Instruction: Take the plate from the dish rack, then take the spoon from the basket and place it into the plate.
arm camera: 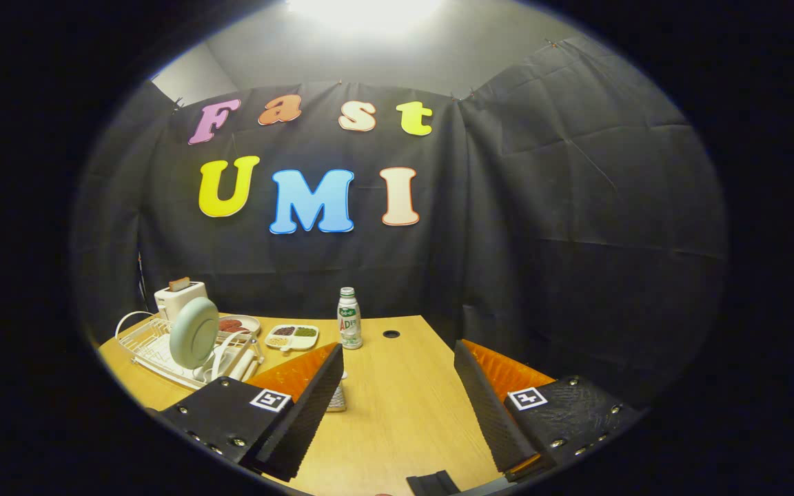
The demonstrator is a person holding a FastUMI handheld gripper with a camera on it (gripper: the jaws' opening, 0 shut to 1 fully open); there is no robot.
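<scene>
Wooden bench (404,406) is seen before black cloth walls. Gripper (397,413) jaws are held spread wide, nothing between them. Plate (192,332) stands upright in the dish rack (149,348), beyond the left finger. A bottle (349,319) stands nearby.

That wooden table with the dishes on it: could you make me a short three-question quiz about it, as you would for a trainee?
1. True or false: the pale green round plate stands on edge in the white wire dish rack.
2. What lies between the open gripper fingers? A) the plate B) bare light wooden table C) the bottle
3. Which thing stands farther along the table beyond the fingers, near a small round hole: the white plastic bottle with a green label or the white toaster?

Key: 1 true. 2 B. 3 the bottle; the toaster stands behind the rack, off to the left.
</scene>
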